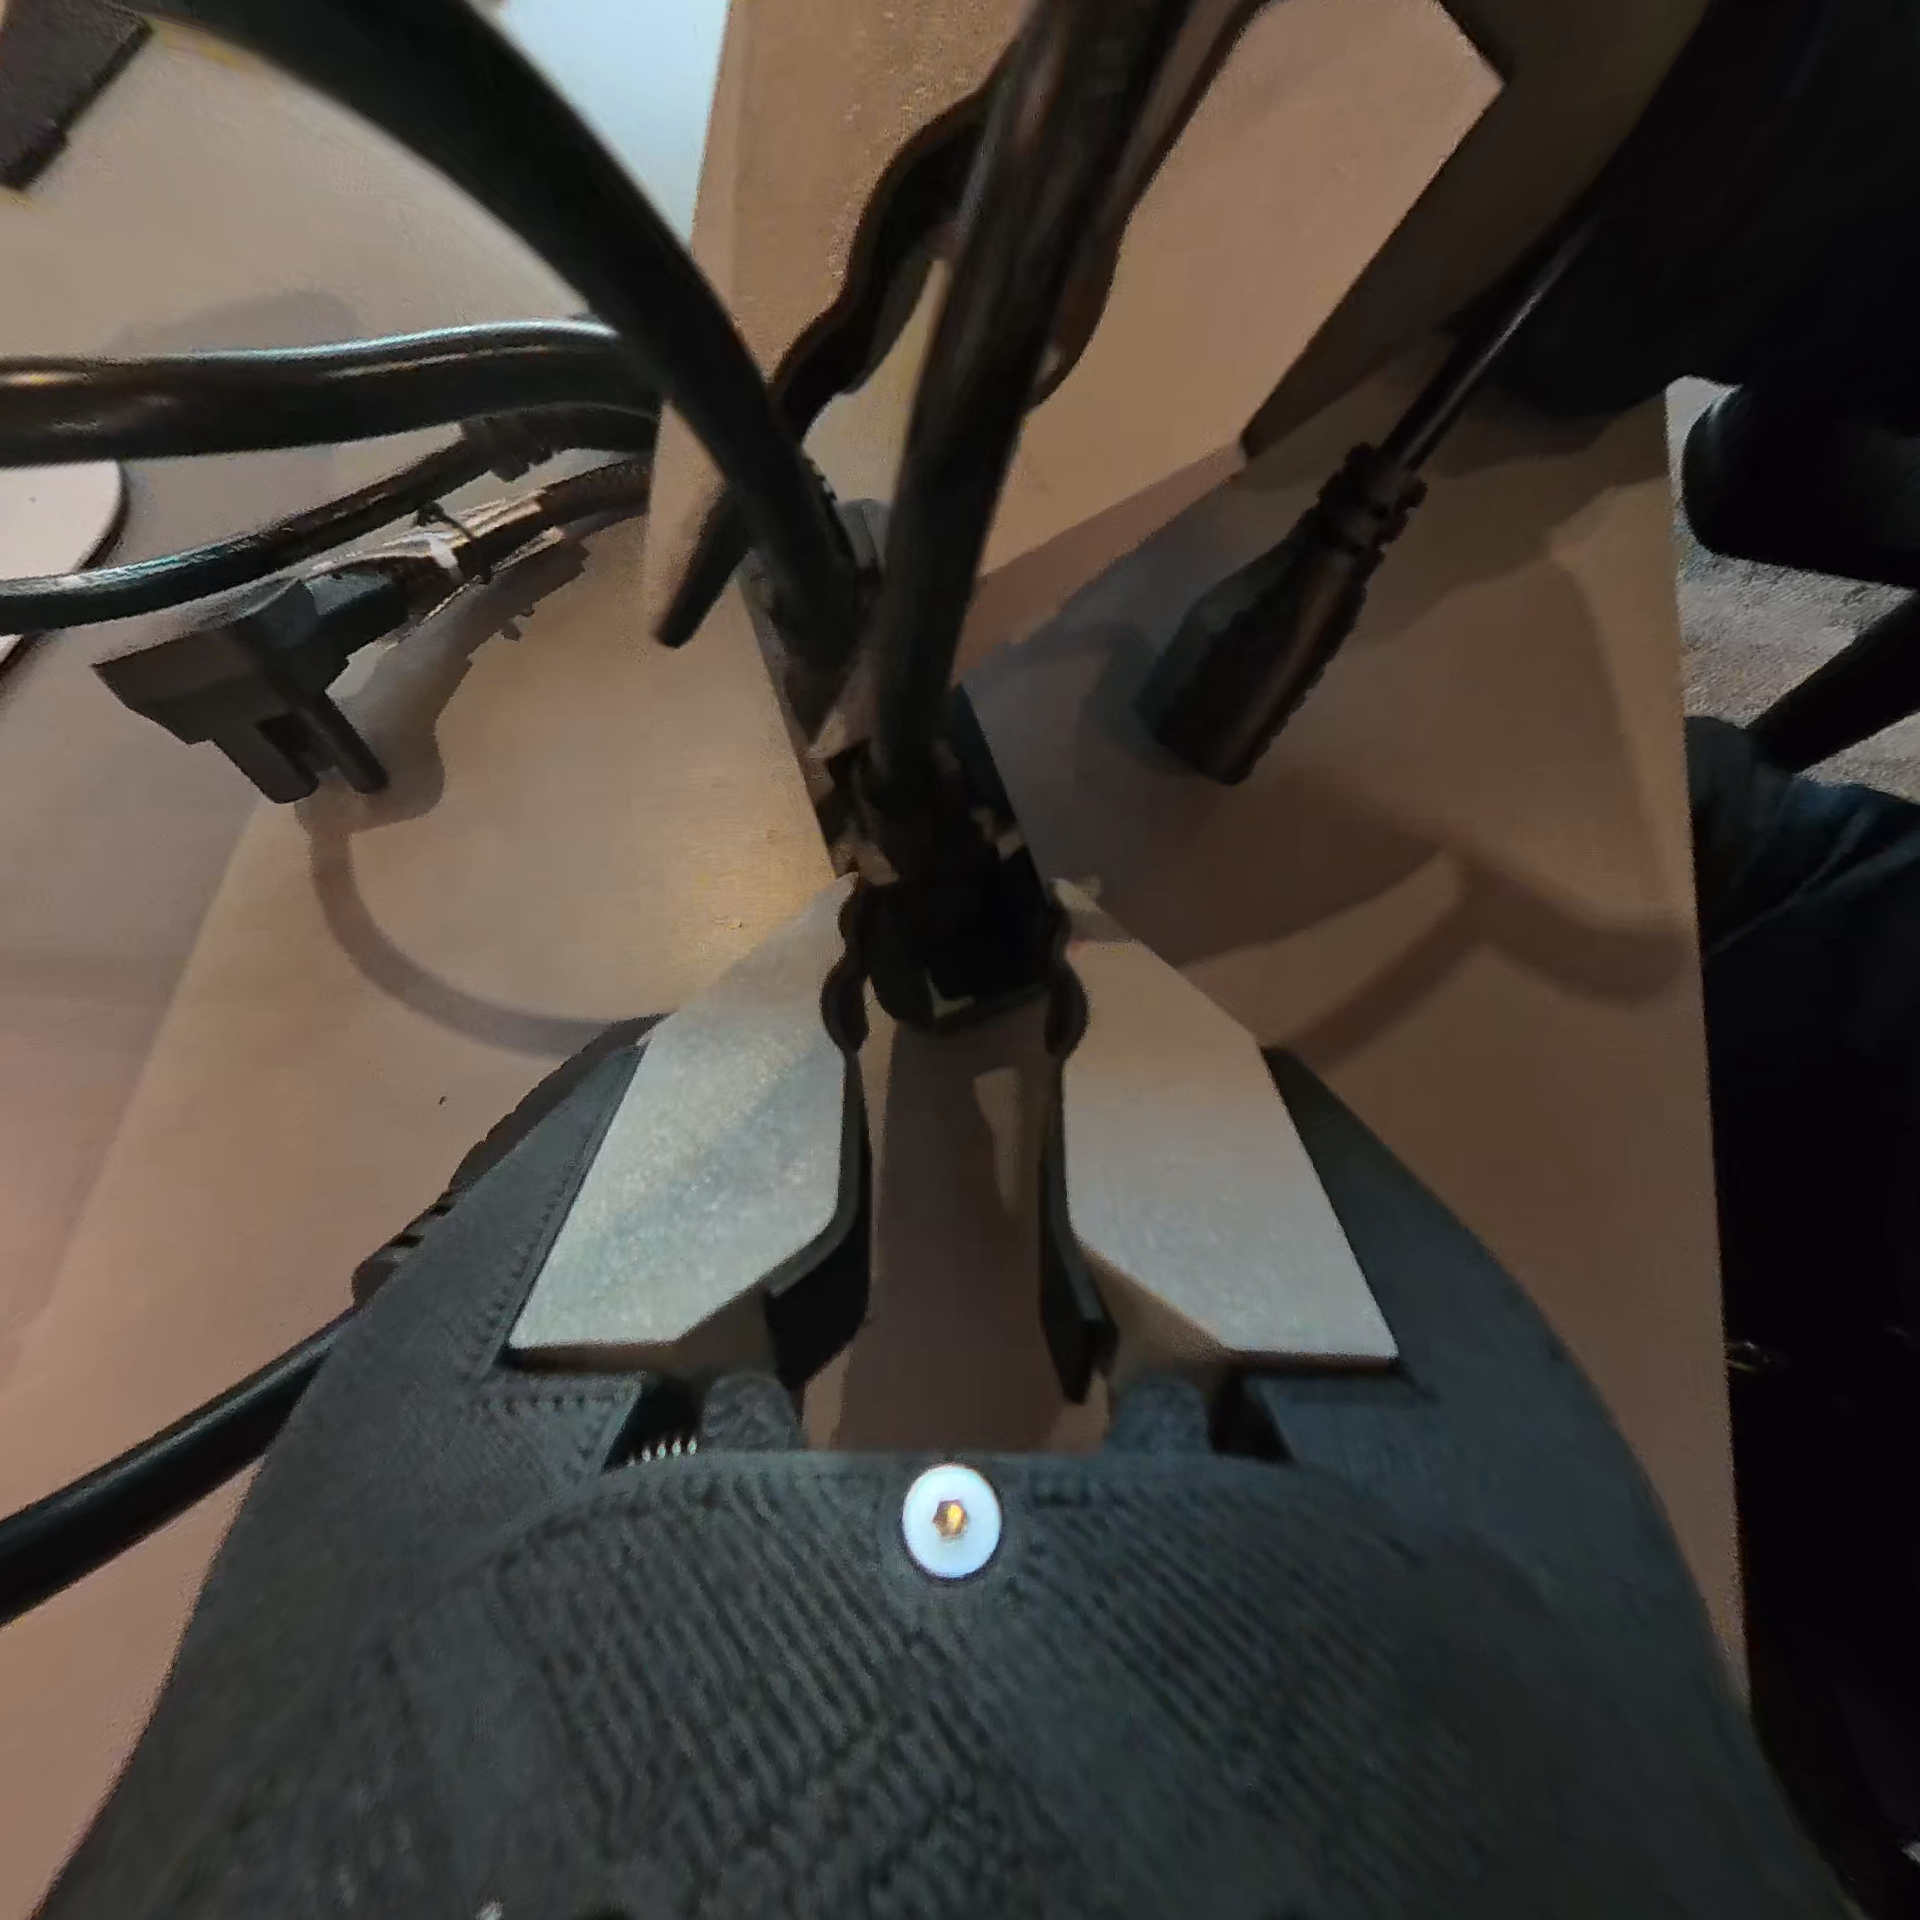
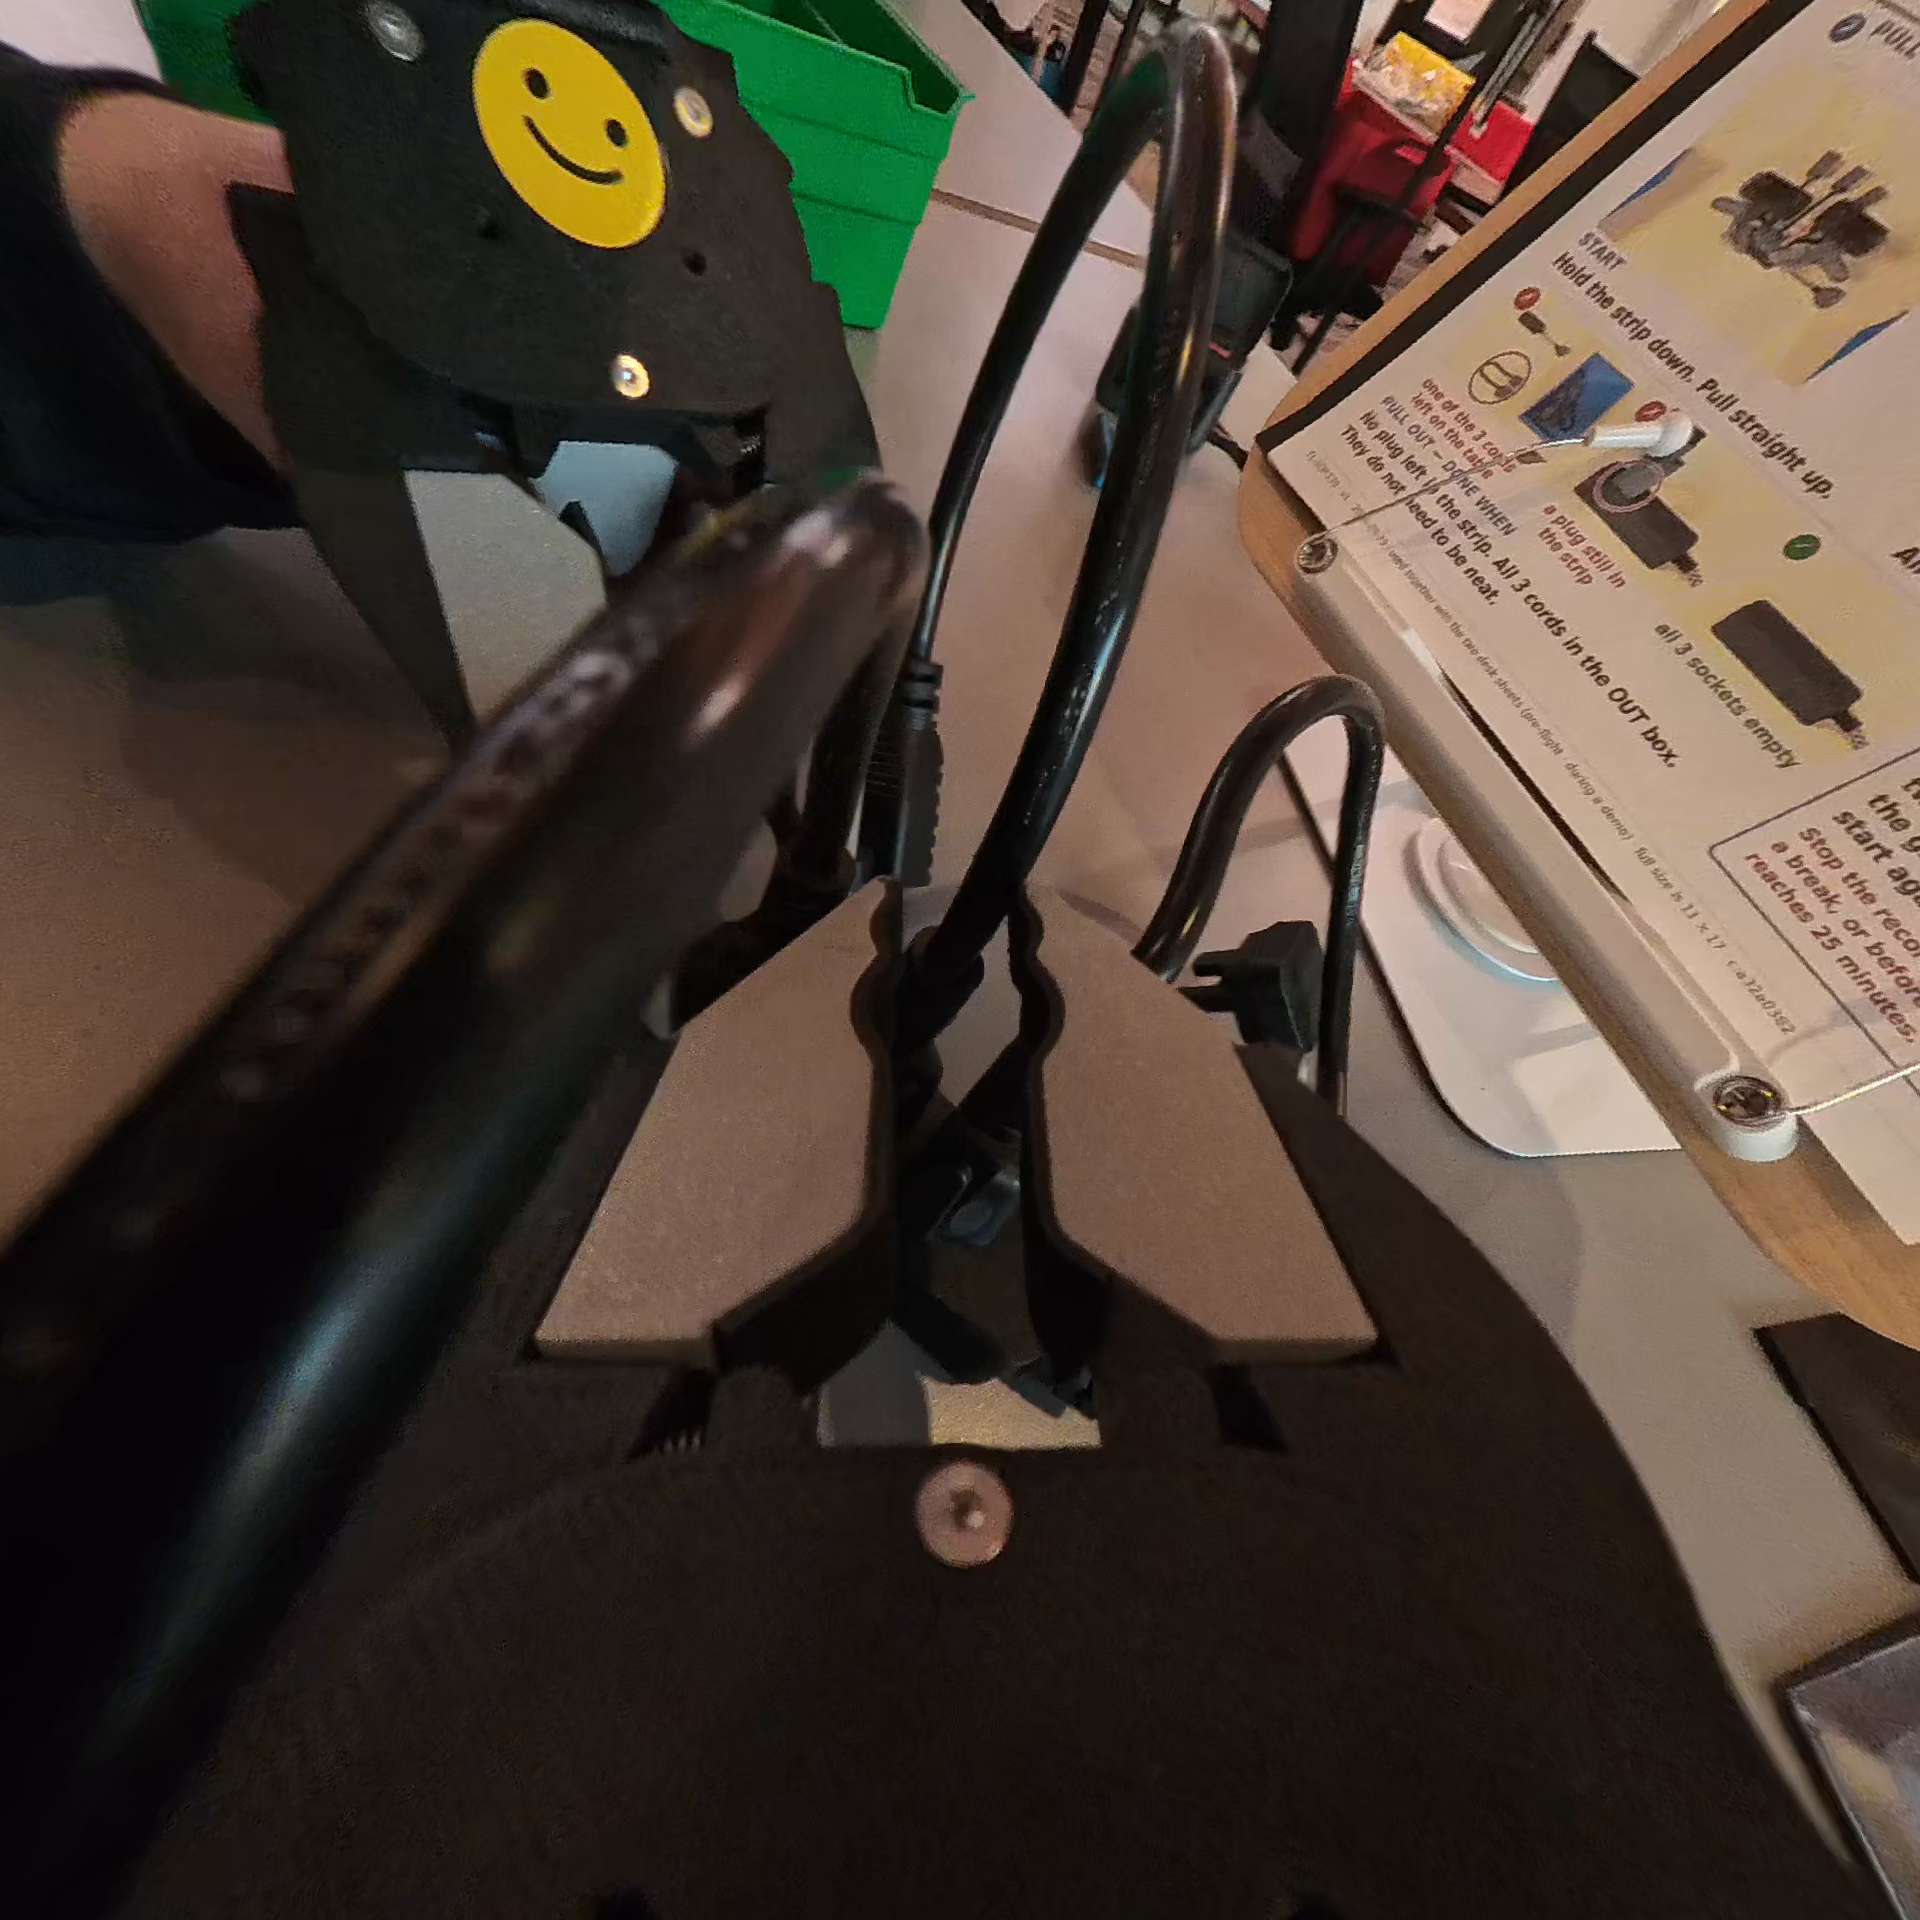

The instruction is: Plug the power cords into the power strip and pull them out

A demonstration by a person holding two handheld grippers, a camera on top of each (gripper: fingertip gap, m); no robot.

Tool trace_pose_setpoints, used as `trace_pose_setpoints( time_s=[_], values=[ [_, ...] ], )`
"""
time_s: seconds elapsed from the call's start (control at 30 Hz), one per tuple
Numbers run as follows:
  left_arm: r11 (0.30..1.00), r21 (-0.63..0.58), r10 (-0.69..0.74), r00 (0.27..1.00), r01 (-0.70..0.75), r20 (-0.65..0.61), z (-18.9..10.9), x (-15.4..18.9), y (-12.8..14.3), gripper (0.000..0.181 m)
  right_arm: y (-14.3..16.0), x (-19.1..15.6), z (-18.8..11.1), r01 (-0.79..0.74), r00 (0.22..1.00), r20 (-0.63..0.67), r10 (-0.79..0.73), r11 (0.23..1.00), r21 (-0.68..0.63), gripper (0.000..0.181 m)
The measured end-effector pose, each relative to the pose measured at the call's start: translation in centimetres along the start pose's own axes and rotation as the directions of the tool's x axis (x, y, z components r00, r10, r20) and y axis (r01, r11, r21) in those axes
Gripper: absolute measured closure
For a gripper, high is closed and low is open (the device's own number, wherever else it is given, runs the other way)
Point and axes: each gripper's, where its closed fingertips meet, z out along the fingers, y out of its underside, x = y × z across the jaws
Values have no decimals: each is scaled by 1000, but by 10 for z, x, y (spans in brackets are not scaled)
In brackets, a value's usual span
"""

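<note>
Clamping black power cords (image 1: pixel 935 582), both hand-held grippers (image 1: pixel 954 966) (image 2: pixel 961 997) hover over the table (image 1: pixel 260 1039).

Pale tabletop (image 2: pixel 1091 540), green bin (image 2: pixel 862 135) behind

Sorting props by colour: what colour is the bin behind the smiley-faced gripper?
Bright green bin, seen best in the right wrist view.

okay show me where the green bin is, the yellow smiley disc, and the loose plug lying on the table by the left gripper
green bin (image 2: pixel 873 156), right wrist view, on its front wall.
yellow smiley disc (image 2: pixel 569 133), right wrist view, on its face.
loose plug (image 1: pixel 244 681), left wrist view, on its black body.
</note>
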Motion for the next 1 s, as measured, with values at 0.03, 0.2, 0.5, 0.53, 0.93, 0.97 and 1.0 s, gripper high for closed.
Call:
trace_pose_setpoints(
  time_s=[0.03, 0.2, 0.5, 0.53, 0.93, 0.97, 1.0],
  values=[
    [1000, 9, -3, 1000, 3, 4, -1, -2, 0, 157, 0, -1, -1, -7, 1000, 13, 7, 1000, -1, 163],
    [1000, 27, 8, 1000, -8, 15, 1, -2, -3, 158, 1, 1, -4, -4, 1000, -9, 4, 1000, 24, 163],
    [997, 64, 47, 996, -51, 69, 8, -3, -8, 157, 5, 4, -15, -190, 974, -112, 199, 978, 82, 162],
    [997, 62, 42, 997, -46, 66, 8, -3, -8, 157, 6, 4, -16, -189, 971, -137, 197, 980, 67, 161],
    [995, 63, 75, 991, -82, 111, 13, -5, -9, 156, 16, 3, -16, -267, 907, -336, 255, 964, 12, 162],
    [994, 64, 76, 990, -84, 116, 13, -5, -9, 156, 16, 3, -15, -286, 900, -341, 270, 958, 5, 163],
    [994, 65, 76, 990, -84, 120, 13, -5, -9, 156, 16, 3, -15, -300, 896, -345, 281, 954, -3, 162]
  ],
)
